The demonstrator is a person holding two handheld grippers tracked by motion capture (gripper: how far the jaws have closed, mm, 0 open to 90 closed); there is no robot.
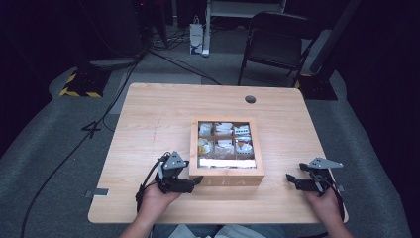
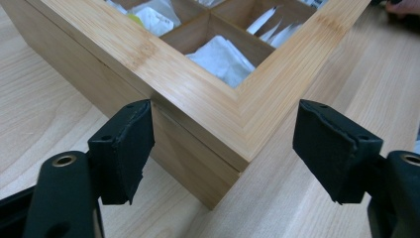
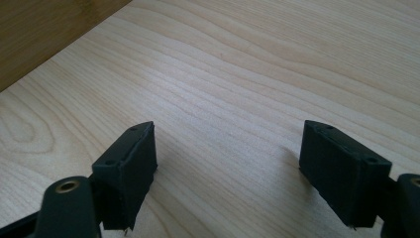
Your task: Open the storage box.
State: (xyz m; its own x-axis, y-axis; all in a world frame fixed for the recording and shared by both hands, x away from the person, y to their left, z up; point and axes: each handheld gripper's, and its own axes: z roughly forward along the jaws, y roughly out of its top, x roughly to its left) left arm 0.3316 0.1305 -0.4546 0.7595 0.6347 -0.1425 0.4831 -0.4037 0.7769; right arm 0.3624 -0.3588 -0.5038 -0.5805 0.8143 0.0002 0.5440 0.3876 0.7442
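Note:
A wooden tea box (image 1: pixel 227 174) stands at the middle of the table (image 1: pixel 158 119), with white tea bags (image 1: pixel 224 144) in its compartments. My left gripper (image 1: pixel 194 182) is open at the box's near left corner. In the left gripper view the box corner (image 2: pixel 198 99) points between the two open jaws of the left gripper (image 2: pixel 225 119), and the left pad (image 2: pixel 126 148) lies close against the box wall. A seam runs below the box's top frame. My right gripper (image 1: pixel 293 180) rests open to the right of the box, apart from it. In its own view the right gripper (image 3: pixel 228 134) holds nothing over bare wood.
A round cable hole (image 1: pixel 250 99) lies in the table behind the box. The box's brown side (image 3: pixel 44 34) fills the top left corner of the right gripper view. A folding chair (image 1: pixel 277 44), a white bag (image 1: pixel 196 37) and floor cables (image 1: pixel 99 124) lie beyond the table.

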